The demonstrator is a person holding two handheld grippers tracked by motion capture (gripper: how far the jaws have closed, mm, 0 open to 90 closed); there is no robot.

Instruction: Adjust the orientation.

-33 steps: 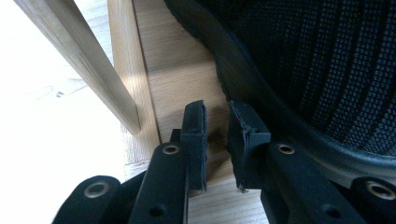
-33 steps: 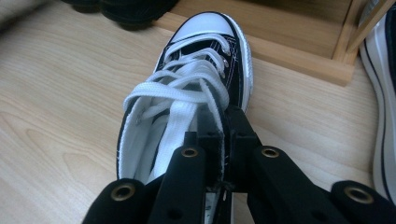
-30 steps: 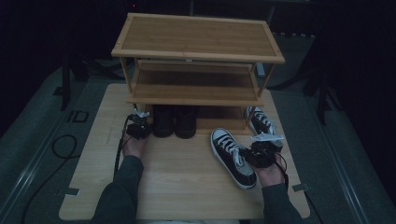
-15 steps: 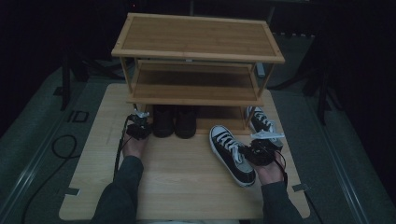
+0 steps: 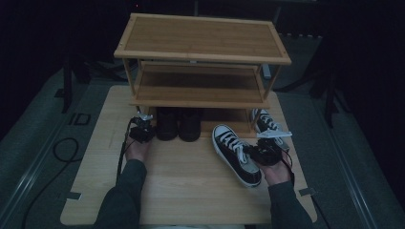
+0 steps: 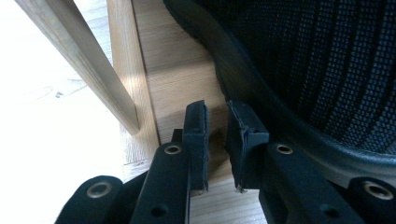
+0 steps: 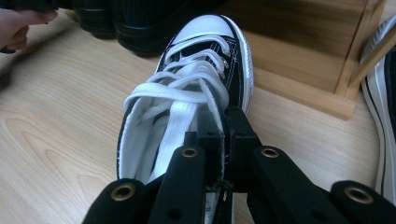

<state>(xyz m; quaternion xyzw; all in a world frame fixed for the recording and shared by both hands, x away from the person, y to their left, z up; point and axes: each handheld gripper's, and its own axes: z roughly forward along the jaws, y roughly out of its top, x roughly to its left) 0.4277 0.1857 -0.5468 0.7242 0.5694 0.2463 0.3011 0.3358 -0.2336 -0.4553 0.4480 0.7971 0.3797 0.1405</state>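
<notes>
A black-and-white high-top sneaker [image 5: 229,143] lies on the wooden table [image 5: 191,191] in front of the shoe rack [image 5: 200,36], toe toward the rack. My right gripper [image 5: 253,151] is shut on the sneaker's ankle collar; in the right gripper view the jaws [image 7: 223,116] pinch that black wall beside the white laces of the sneaker [image 7: 196,60]. My left gripper [image 5: 145,121] sits low at the rack's front left leg, beside a pair of black shoes [image 5: 179,125]. Its jaws [image 6: 217,109] stand narrowly open with nothing between them, the black mesh shoe [image 6: 327,60] just to their right.
A second matching sneaker [image 5: 264,121] rests under the rack's lowest shelf at the right, beside the right leg. The rack's slanted brace [image 6: 79,56] and leg [image 6: 135,70] stand close to the left jaws. Dark floor and cables surround the table.
The right gripper and the sneaker it holds have edged slightly to the left. The left hand has kept still.
</notes>
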